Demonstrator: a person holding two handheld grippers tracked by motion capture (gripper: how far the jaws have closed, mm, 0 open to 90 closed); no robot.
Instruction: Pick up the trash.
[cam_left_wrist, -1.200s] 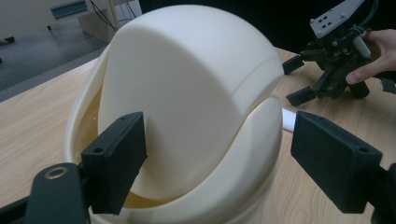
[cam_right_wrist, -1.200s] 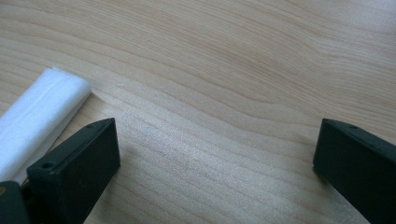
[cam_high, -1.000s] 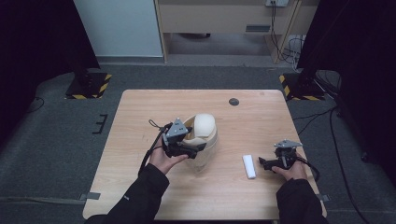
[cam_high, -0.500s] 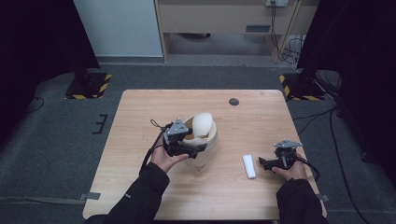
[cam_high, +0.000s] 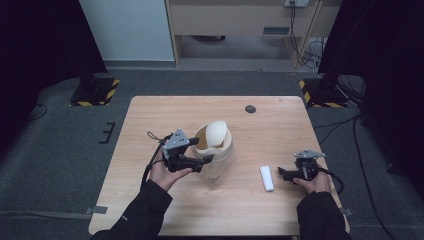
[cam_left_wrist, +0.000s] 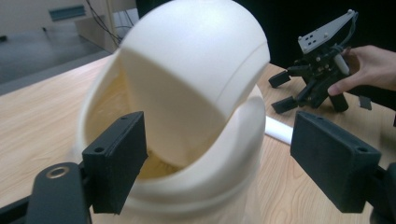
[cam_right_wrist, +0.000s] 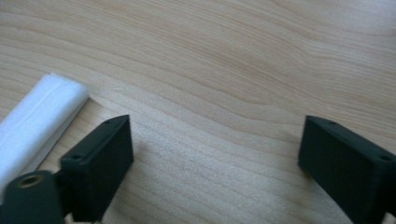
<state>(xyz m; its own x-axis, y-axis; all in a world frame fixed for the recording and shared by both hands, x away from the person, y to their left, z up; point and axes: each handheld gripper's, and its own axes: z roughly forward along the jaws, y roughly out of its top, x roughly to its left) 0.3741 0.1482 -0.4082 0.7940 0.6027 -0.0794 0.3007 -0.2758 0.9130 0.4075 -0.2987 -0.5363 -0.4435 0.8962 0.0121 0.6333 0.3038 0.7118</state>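
One cream bin (cam_left_wrist: 187, 116) with swing lid, straddled by wide-open left gripper (cam_left_wrist: 219, 163). One folded white cloth (cam_right_wrist: 32, 121) just beside right gripper (cam_right_wrist: 215, 163), also spread wide, gripping nothing. One table (cam_high: 280, 125).

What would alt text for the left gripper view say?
Open black tongs straddle a cream swing-lid bin, its domed lid tipped open. Beyond, on the wooden table, a hand holds a second gripper near a white folded tissue.
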